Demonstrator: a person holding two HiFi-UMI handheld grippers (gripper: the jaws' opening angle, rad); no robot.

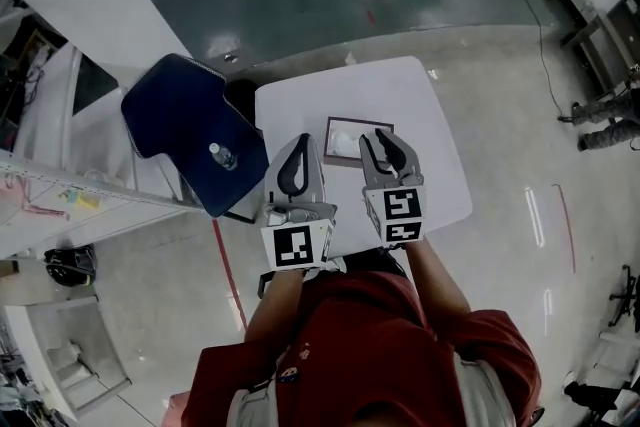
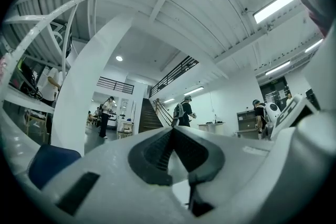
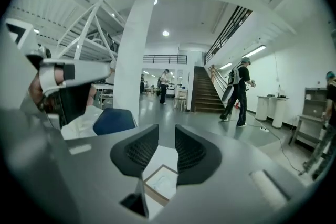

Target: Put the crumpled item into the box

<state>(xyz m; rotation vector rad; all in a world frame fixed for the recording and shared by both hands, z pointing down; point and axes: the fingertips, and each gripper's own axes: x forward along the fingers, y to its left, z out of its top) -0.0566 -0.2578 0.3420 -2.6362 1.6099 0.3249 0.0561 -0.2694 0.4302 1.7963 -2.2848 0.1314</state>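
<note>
Your left hand-held gripper (image 1: 303, 145): jaws pressed together, empty. Your right hand-held gripper (image 1: 385, 141): slightly spread, empty, near box (image 1: 358, 120) on table (image 1: 430, 115). White crumpled item (image 1: 345, 143) looks already inside box. Placing seems done; next, pull clear.

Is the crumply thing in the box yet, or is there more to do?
It looks nearly finished. Done: a white crumpled item seems to lie inside the box on the table. In hand: nothing. The left tool is shut and empty, and the right tool is open and empty. Both are above the table, short of the box. Left: probably nothing, though the item looks small here.
</note>
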